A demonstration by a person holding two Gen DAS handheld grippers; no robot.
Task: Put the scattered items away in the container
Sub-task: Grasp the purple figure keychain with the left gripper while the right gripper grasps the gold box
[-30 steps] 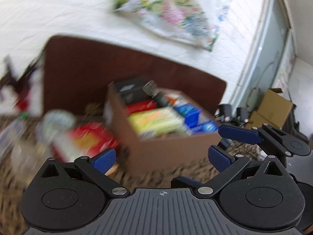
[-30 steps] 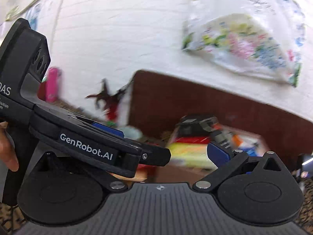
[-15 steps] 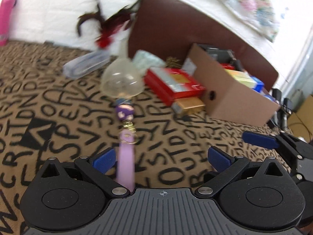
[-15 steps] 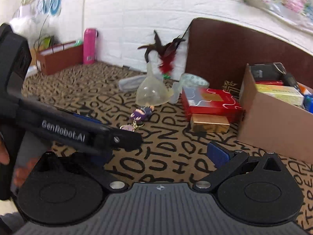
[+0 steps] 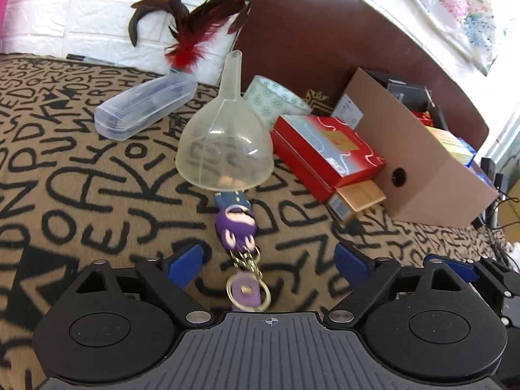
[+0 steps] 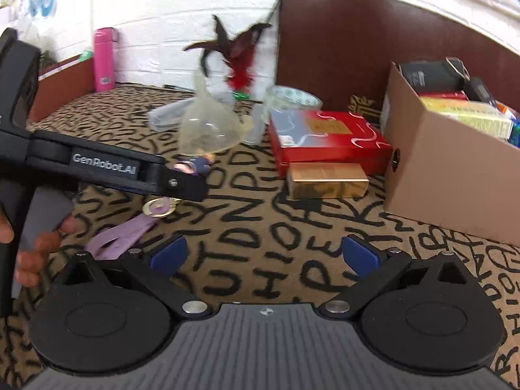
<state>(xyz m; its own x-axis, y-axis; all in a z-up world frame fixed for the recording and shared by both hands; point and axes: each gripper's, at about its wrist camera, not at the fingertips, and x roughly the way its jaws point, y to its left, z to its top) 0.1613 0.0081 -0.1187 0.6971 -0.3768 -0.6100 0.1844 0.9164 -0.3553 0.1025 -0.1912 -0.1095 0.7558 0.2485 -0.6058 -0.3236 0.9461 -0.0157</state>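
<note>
Keychain (image 5: 236,227) lay nearest, a purple figure on a chain and ring with a lilac strap, flat on the lettered blanket (image 5: 81,195) between the spread fingers of the left gripper (image 5: 268,258). Its jaws had just been closing but the pads were clear of the charm. The right gripper (image 6: 264,253) hovered alongside, jaws wide with only blanket between them. Just beyond the figure stood an upturned clear funnel (image 5: 224,152), its rim touching the figure's feet. Further back lay a clear plastic case (image 5: 146,110), a roll of patterned tape (image 5: 276,104), a red box (image 5: 325,149) and a gold box (image 5: 356,200). The cardboard box (image 5: 422,175), already partly filled, sat far right. The step looked like a reach for the keychain; next, the left jaws would need to lower and pinch the figure without nudging the funnel.
</note>
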